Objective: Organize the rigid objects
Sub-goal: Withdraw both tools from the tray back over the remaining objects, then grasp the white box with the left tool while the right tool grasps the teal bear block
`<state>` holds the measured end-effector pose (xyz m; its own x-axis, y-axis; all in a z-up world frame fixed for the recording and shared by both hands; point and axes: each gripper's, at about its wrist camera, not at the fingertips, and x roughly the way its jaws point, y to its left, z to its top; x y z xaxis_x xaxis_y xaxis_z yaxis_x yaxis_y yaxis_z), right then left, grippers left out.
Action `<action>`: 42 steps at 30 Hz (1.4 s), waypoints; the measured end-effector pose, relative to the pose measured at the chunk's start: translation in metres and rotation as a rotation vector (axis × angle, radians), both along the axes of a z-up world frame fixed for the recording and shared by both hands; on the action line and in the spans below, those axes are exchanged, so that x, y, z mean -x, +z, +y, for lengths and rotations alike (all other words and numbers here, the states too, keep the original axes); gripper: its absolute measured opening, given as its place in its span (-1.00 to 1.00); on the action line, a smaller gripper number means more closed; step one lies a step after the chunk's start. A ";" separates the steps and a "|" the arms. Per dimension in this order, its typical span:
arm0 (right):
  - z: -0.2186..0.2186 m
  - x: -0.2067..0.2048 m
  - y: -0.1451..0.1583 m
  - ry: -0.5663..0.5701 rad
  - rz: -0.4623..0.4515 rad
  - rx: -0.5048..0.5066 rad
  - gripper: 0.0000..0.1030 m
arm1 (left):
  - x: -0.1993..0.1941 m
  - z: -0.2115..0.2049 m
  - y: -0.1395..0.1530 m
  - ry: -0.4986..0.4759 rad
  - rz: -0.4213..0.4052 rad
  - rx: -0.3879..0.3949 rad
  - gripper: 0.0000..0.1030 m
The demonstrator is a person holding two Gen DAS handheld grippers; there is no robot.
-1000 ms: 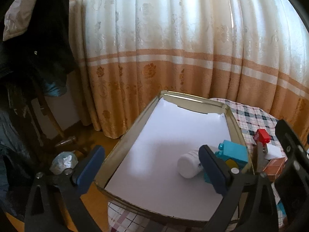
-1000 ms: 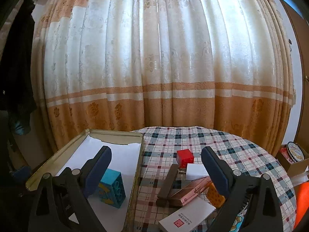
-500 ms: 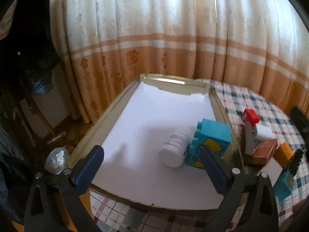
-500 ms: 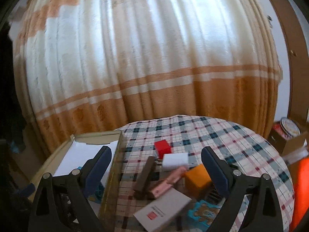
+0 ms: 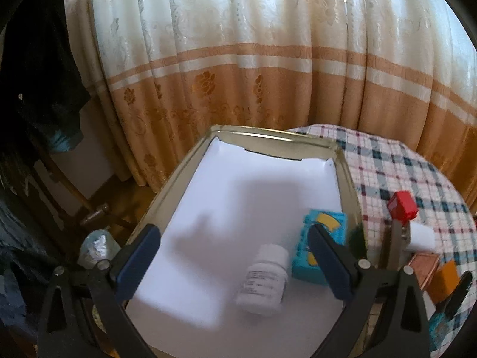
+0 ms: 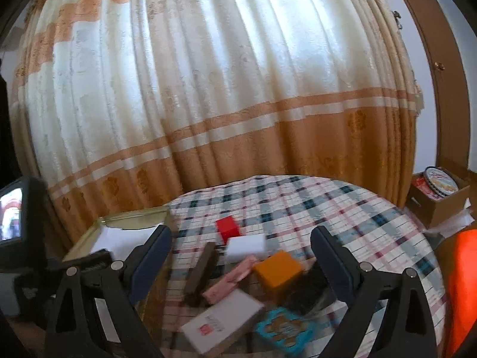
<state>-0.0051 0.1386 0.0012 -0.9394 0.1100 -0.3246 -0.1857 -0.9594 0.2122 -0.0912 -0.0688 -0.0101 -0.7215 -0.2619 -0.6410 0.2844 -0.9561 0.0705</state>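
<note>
A gold metal tray [image 5: 179, 176] lined with white paper holds a white pill bottle [image 5: 265, 277] lying on its side and a teal block [image 5: 322, 247] beside it. My left gripper [image 5: 235, 265] hangs open over the tray, the bottle between its fingers but apart from them. My right gripper [image 6: 241, 265] is open above a pile on the checked tablecloth [image 6: 342, 208]: a red cube [image 6: 228, 229], white block [image 6: 246, 246], orange box [image 6: 278, 271], pink box [image 6: 231, 279], dark brown bar [image 6: 201, 268], white carton [image 6: 222, 320] and teal item [image 6: 283, 329].
Cream and orange curtains [image 6: 208, 104] hang close behind the round table. The tray [image 6: 131, 220] overhangs the table's left edge. A cardboard box with a tin [image 6: 441, 194] sits on the floor at right, an orange object [image 6: 462, 283] at the right rim. Dark clothing [image 5: 35, 89] hangs left.
The left gripper has moved in over the tray, so the bottle now lies between its fingers. The right gripper has swung right and closer to the pile; the left gripper's body now shows at its left.
</note>
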 end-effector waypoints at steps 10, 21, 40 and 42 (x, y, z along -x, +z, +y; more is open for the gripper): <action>0.091 0.001 -0.012 -0.085 -0.143 0.082 0.86 | -0.037 0.032 0.013 -0.194 0.095 -0.064 0.95; 0.110 -0.022 -0.012 -0.062 -0.153 0.010 0.86 | -0.065 0.102 -0.002 -0.494 0.034 -0.003 0.93; 0.131 -0.030 -0.023 -0.087 -0.182 0.075 0.86 | -0.057 0.162 -0.049 -0.663 -0.185 0.060 0.49; 0.132 -0.031 -0.023 -0.088 -0.181 0.074 0.86 | -0.057 0.161 -0.048 -0.664 -0.179 0.047 0.49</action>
